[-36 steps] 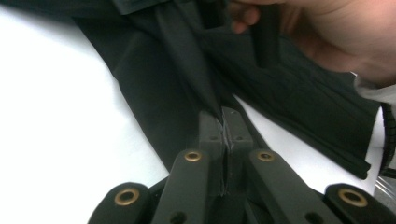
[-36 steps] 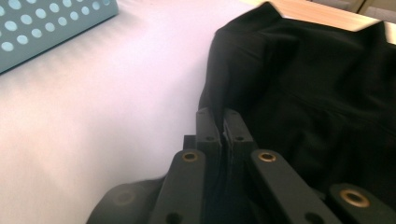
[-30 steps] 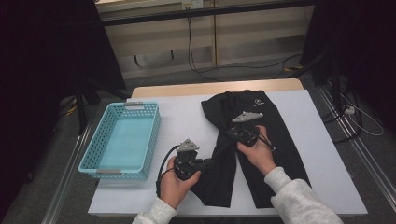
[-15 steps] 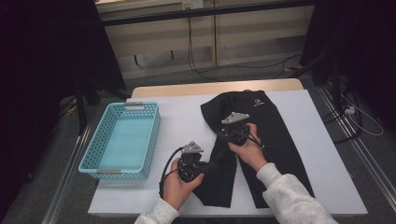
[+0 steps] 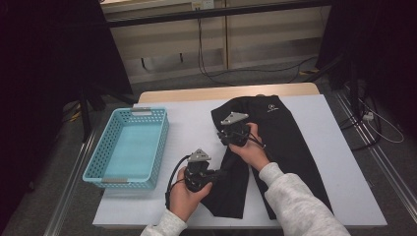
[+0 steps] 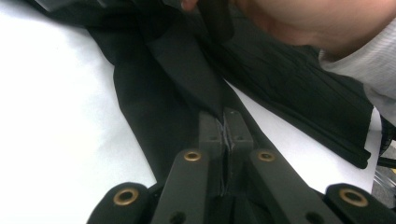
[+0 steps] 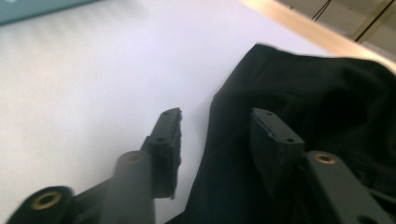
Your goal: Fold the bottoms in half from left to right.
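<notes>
Black fabric trousers [image 5: 275,147] lay spread on the white table [image 5: 344,177], at three o'clock from the turquoise plastic basket [image 5: 129,147]. Your left gripper [image 6: 224,133] pinched a fold of them tight. Your right gripper [image 7: 215,135] had just been opening, jaws astride the cloth's edge, pads clear; your forearm hid one leg.

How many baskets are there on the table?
1. The light blue basket stands at the left side of the white table, left of the black garment. Nothing seems hidden behind the garment or the hands.
</notes>
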Demonstrator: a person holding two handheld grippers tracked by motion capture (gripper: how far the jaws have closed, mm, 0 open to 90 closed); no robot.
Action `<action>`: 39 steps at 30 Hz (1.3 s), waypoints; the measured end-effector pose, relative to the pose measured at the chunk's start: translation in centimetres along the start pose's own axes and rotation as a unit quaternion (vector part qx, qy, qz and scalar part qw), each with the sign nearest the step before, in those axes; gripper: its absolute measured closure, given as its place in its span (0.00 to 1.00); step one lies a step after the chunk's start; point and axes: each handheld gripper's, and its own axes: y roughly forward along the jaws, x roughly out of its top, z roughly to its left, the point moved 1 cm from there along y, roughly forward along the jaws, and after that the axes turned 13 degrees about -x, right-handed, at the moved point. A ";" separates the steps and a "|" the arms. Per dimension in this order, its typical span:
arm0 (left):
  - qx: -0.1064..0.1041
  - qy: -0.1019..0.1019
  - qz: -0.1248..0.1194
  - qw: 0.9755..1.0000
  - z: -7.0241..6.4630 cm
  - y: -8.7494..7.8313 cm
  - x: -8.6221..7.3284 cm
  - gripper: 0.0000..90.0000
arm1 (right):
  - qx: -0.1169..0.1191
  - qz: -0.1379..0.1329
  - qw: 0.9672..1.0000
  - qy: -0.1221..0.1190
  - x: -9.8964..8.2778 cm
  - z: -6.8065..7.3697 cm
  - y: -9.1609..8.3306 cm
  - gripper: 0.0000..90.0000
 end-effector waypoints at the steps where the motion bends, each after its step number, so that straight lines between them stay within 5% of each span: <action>1: -0.001 0.000 0.000 1.000 0.0 0.0 0.0 0.98 | 0.005 0.012 1.000 0.008 -0.3 -0.1 0.4 0.59; 6: 0.001 0.001 0.001 1.000 0.1 0.2 -0.1 0.98 | 0.017 0.035 0.999 0.028 -1.4 -0.6 1.7 0.59; 13: -0.004 0.001 -0.005 1.000 0.1 0.3 0.1 0.98 | 0.020 0.036 0.999 0.009 -1.2 -0.3 1.8 0.95; 19: -0.015 0.005 -0.010 1.000 -0.4 0.4 0.7 0.98 | 0.029 0.036 0.997 0.055 -0.7 -1.9 1.3 0.99; 22: -0.023 0.010 -0.017 1.000 -0.8 0.7 1.3 0.98 | 0.040 0.027 0.995 0.088 0.0 -3.2 0.5 0.99; 31: -0.071 0.047 -0.029 0.996 -3.6 2.5 5.2 0.98 | 0.031 -0.002 0.990 0.136 0.9 -8.1 -2.7 0.99; 35: -0.097 0.070 -0.030 0.992 -5.4 4.3 7.6 0.98 | 0.007 -0.011 0.989 0.149 0.5 -11.6 -5.2 0.99; 39: -0.115 0.096 -0.048 0.988 -7.0 6.7 9.7 0.96 | -0.029 -0.024 0.981 0.190 -0.7 -16.0 -8.0 0.99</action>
